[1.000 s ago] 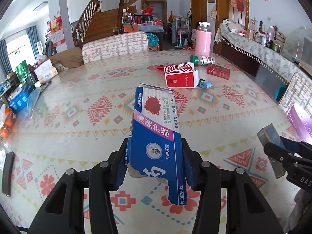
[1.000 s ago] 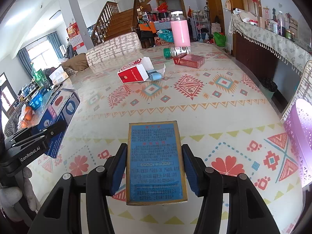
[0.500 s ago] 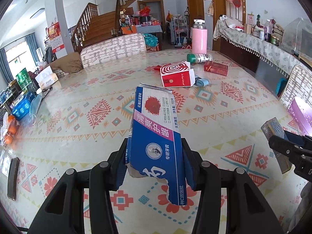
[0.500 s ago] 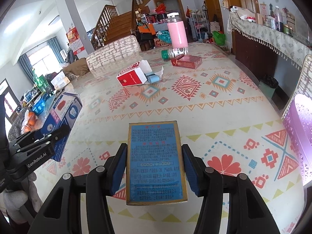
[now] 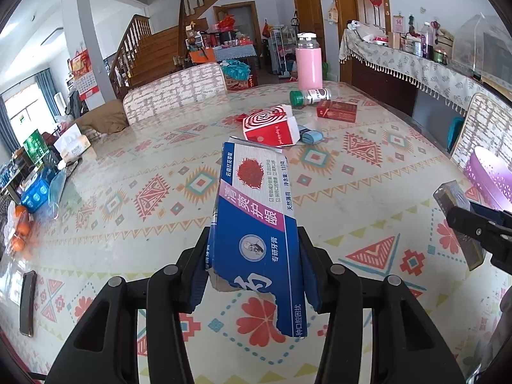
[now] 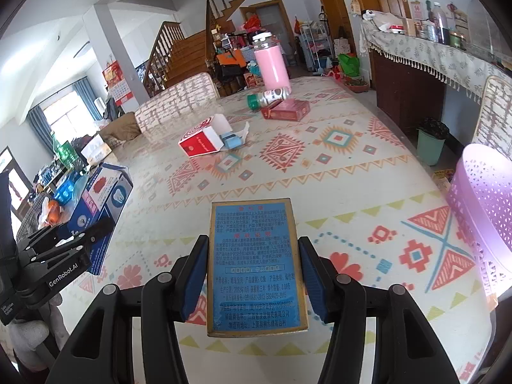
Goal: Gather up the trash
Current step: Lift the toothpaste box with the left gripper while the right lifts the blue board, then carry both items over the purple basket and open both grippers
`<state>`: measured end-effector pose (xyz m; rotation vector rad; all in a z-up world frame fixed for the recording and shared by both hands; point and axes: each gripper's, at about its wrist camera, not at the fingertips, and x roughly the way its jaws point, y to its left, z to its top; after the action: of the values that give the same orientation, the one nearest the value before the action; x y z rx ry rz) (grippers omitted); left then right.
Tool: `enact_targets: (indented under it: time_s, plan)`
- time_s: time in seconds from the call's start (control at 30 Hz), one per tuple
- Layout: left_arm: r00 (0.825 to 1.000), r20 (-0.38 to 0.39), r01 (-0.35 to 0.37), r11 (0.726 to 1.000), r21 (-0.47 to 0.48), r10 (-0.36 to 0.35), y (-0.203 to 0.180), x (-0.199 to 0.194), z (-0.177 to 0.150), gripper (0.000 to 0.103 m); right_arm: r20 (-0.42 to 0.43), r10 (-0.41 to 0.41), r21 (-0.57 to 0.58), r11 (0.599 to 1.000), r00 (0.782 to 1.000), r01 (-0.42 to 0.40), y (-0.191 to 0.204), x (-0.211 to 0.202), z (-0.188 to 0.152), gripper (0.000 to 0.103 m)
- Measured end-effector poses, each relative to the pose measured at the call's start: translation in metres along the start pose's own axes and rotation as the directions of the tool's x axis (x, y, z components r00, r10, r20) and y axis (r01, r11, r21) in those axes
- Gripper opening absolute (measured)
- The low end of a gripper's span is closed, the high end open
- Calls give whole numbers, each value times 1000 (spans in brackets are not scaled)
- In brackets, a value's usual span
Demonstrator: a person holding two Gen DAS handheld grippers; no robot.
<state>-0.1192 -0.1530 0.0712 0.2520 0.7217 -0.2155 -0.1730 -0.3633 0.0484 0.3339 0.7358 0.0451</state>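
Observation:
My left gripper (image 5: 254,268) is shut on a torn blue toothpaste box (image 5: 256,217) and holds it above the patterned table (image 5: 128,192). My right gripper (image 6: 252,272) is shut on a flat blue box with a gold edge (image 6: 254,262), also above the table. A purple perforated basket (image 6: 480,204) stands at the right edge, next to the right gripper. The left gripper with its toothpaste box (image 6: 99,204) shows at the left of the right wrist view. The right gripper's box (image 5: 457,220) shows at the right of the left wrist view.
Further back lie a red box (image 6: 200,142) with a light blue roll (image 6: 232,140), a red flat box (image 6: 286,110), a green-capped bottle (image 6: 268,96) on its side and a pink flask (image 6: 272,64). A phone (image 5: 27,300) lies at the left edge. A green bin (image 6: 430,144) stands on the floor.
Both grippers have risen and tilted a little with their boxes still held. The purple basket looms larger at the right.

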Motion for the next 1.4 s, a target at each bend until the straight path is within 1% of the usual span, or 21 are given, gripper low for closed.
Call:
enact_targets:
  time_s: [0.47,0.7,0.87,0.97,1.0,1.2,1.27,1.37,1.4]
  plan:
    - [1000,0,30,998,56,-30,-36,-6,7,48,37,-14,71,997,999,11,-42,-21,-2,59]
    - [997,3,71,993,93,-72,-60,-5,18,48,68,-49,91,995,996,43,-66,-36,2,59]
    - [993,15,112,983,144,-116,-88,-6,30,48,91,-90,122,989,992,79,-93,-51,6,59]
    - [987,14,158,974,165,-162,-104,-6,39,48,103,-119,145,984,988,103,-112,-61,6,59]
    - [982,12,182,968,172,-187,-112,-6,43,48,106,-127,153,982,986,110,-117,-65,7,59]
    - [962,-7,269,940,212,-274,-152,-2,57,48,119,-189,208,965,975,161,-156,-85,5,59]
    - [952,-21,303,928,218,-306,-165,0,60,48,119,-207,225,958,971,177,-168,-90,5,59]
    - [933,-42,357,905,232,-358,-185,1,67,48,119,-226,247,950,967,192,-183,-97,3,59]
    - [924,-50,379,894,238,-379,-194,2,70,48,120,-232,253,947,965,197,-187,-99,2,59]
